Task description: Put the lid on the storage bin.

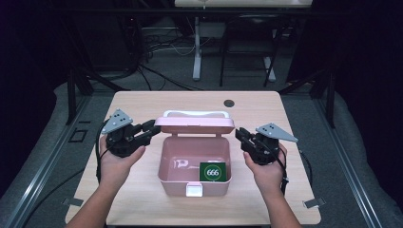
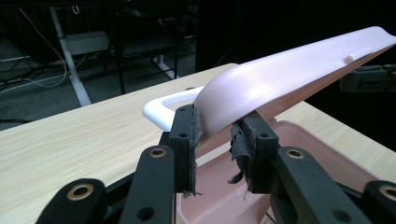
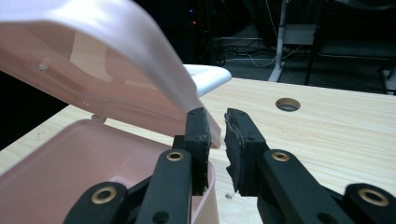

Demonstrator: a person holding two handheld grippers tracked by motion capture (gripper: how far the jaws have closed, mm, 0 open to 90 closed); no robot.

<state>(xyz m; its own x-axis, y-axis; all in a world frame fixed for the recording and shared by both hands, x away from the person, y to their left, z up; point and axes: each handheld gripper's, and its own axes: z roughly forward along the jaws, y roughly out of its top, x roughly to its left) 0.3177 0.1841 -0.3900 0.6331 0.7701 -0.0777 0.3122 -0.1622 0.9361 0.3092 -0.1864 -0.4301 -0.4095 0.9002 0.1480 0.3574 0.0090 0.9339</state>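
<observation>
A pink box [image 1: 167,164] stands open in the middle of the wooden table. Its lid [image 1: 197,124] is tilted up at the back, and a white handle [image 1: 195,113] shows behind it. Inside, at the front right, lies a green card [image 1: 212,172] marked 666. My left gripper [image 1: 154,128] is at the lid's left end. In the left gripper view the gripper [image 2: 219,121] is shut on the edge of the lid [image 2: 289,70]. My right gripper [image 1: 240,134] is at the lid's right end, and in its own view the gripper [image 3: 216,116] stands almost closed around the corner of the lid [image 3: 93,60].
A white latch [image 1: 195,191] sits on the box's front wall. A round cable hole [image 1: 229,102] lies in the table [image 1: 142,102] behind the box. Beyond the far edge are a desk leg, a chair frame and cables on the floor.
</observation>
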